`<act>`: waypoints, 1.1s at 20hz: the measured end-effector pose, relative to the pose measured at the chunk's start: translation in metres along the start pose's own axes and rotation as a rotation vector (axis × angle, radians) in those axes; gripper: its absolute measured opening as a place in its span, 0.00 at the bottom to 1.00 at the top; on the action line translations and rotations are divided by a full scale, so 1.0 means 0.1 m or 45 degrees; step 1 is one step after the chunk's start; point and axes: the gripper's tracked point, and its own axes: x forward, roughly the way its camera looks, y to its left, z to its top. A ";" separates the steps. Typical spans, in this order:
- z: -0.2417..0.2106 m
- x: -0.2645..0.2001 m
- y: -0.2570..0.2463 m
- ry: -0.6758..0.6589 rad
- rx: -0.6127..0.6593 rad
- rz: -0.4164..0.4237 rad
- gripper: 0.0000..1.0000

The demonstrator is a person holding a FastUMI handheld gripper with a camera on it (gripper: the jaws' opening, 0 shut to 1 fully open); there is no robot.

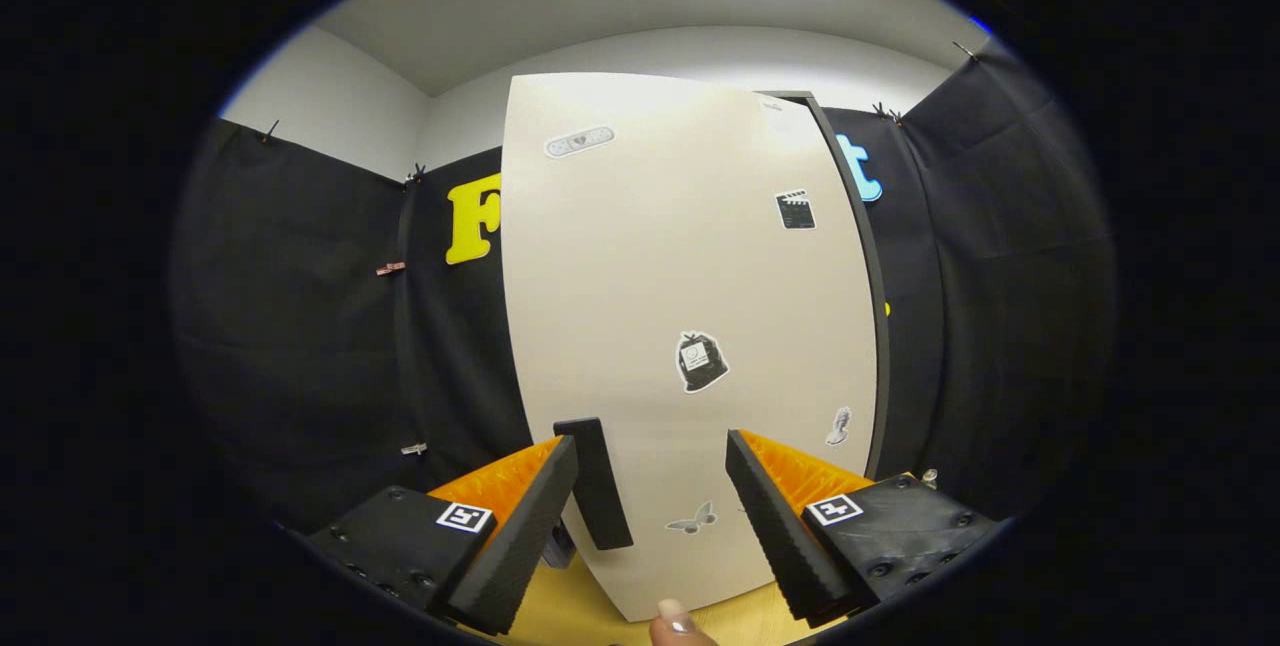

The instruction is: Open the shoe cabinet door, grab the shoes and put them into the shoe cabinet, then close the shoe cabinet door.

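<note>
The shoe cabinet's cream door (680,276) stands upright right in front of me, dotted with small black and grey stickers. Its black bar handle (595,481) runs down the door's left side, just ahead of my left finger. My gripper (655,451) is open. The orange-backed fingers with black ribbed pads (525,526) spread wide, and the handle lies just inside the left one without being pressed from both sides. A dark edge of the cabinet frame (868,276) runs along the door's right side. The shoes are out of sight.
A fingertip of a person's hand (675,623) shows low between my fingers. A yellowish wooden surface (570,611) lies under the door's bottom edge. Black cloth walls (300,346) close in on both sides, with white wall and ceiling above.
</note>
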 end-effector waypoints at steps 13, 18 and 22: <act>-0.05 0.18 -0.14 0.003 -0.048 -0.049 0.98; -0.08 0.19 -0.14 0.003 -0.063 -0.057 0.98; -0.13 0.21 -0.13 0.024 -0.075 -0.061 0.98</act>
